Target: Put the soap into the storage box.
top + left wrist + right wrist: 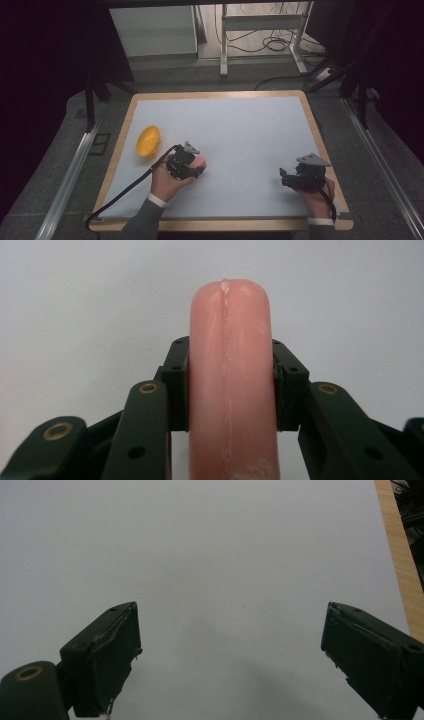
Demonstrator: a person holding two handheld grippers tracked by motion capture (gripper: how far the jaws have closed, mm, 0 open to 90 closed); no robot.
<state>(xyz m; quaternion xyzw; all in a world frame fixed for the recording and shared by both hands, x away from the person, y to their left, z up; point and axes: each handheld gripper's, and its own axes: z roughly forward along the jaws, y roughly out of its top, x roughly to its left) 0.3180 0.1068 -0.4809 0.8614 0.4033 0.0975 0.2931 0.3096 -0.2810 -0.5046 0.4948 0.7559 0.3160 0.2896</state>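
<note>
A table (120, 145) with a pale wooden rim and a matte white top is seen whole in the high view. A smooth yellow bowl (148, 140), tipped on its side, is seen there near the left edge. The left gripper (197, 167) is held left of centre, toward the near edge; the right gripper (284, 177) near the right edge. In the left gripper view a glossy pink sausage (231, 375), cylindrical with a rounded tip and a pale seam, is clamped between the jaws. In the right gripper view the jaws are set wide apart over bare white surface.

Smooth, slightly glossy pink sausage (231, 380); matt white tabletop (240, 135) edged in wood.
</note>
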